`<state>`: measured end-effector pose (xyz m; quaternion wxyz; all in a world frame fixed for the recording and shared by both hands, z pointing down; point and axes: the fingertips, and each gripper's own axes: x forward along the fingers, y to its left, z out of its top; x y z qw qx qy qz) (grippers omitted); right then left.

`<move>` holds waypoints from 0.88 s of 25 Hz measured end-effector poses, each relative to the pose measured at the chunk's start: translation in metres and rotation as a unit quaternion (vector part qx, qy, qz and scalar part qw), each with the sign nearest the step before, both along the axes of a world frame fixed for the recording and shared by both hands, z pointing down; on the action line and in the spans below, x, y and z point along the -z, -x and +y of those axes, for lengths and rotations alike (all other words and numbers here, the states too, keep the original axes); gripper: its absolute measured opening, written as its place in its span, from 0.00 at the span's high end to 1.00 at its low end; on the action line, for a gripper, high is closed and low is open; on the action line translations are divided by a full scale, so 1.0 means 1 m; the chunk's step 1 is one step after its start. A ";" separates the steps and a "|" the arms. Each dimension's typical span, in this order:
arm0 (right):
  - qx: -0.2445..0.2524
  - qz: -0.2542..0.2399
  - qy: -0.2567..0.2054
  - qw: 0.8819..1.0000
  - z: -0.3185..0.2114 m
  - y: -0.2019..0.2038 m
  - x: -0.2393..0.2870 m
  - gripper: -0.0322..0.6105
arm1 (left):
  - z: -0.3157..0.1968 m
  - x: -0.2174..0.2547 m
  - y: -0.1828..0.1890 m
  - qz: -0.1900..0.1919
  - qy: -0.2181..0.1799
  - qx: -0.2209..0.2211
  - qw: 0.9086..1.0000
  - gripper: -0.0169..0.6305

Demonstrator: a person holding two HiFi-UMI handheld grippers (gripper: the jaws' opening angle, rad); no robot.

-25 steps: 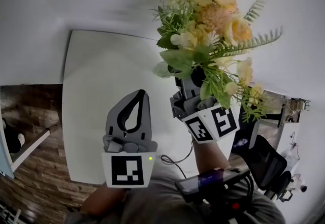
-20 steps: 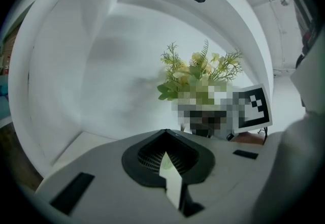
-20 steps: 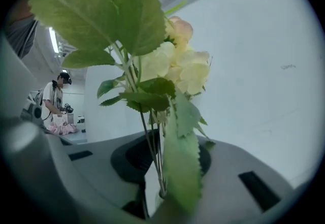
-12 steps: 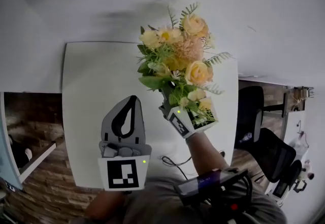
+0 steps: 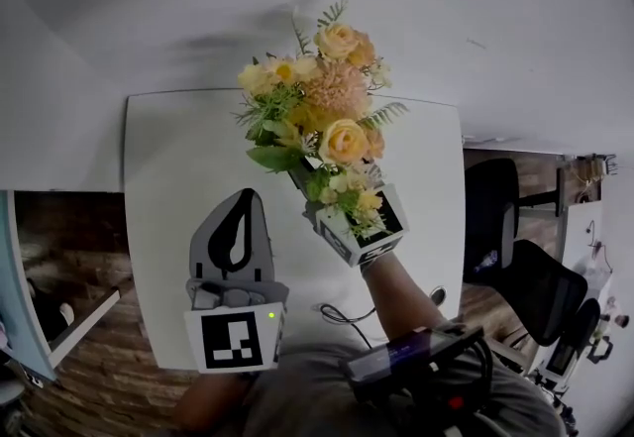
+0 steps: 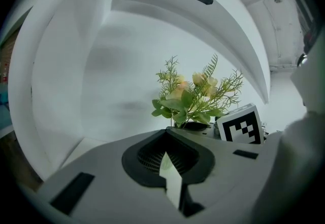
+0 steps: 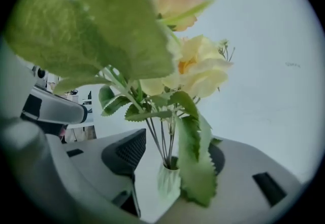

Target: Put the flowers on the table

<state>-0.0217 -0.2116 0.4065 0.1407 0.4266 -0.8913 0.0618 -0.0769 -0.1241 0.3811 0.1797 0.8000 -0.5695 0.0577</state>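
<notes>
Change: against the 2 earlier head views, the flowers (image 5: 322,98) had come down from above the table (image 5: 168,187). Their vase (image 7: 169,183) appeared to stand near its middle.
Right hand-held gripper (image 7: 175,157): jaws had just been opening. They stood spread with the vase between them, 1 pad visibly clear of it.
Left hand-held gripper (image 5: 246,199): tips pressed together, empty, just beside.
Task reading: I judged placement nearly done, with only withdrawal remaining.
Room: bare table lay toward me and to the left, and a wall stood behind the far edge. Leaves overhung the jaws.

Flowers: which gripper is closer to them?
Right. The right gripper has the vase of flowers between its jaws, which have just been opening; the left gripper, shut, sits apart at their left.
</notes>
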 end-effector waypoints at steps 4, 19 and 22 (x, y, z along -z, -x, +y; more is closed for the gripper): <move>0.025 -0.003 -0.011 1.000 0.011 -0.002 -0.017 0.51 | 0.005 0.001 -0.004 -0.005 -0.004 0.001 1.000 0.97; -0.001 -0.004 0.022 1.000 0.033 -0.014 -0.035 0.45 | 0.013 0.004 -0.003 -0.020 -0.017 -0.016 1.000 0.97; -0.002 -0.005 0.024 1.000 0.034 -0.012 -0.039 0.45 | 0.014 0.004 -0.002 -0.020 -0.018 -0.017 0.999 0.97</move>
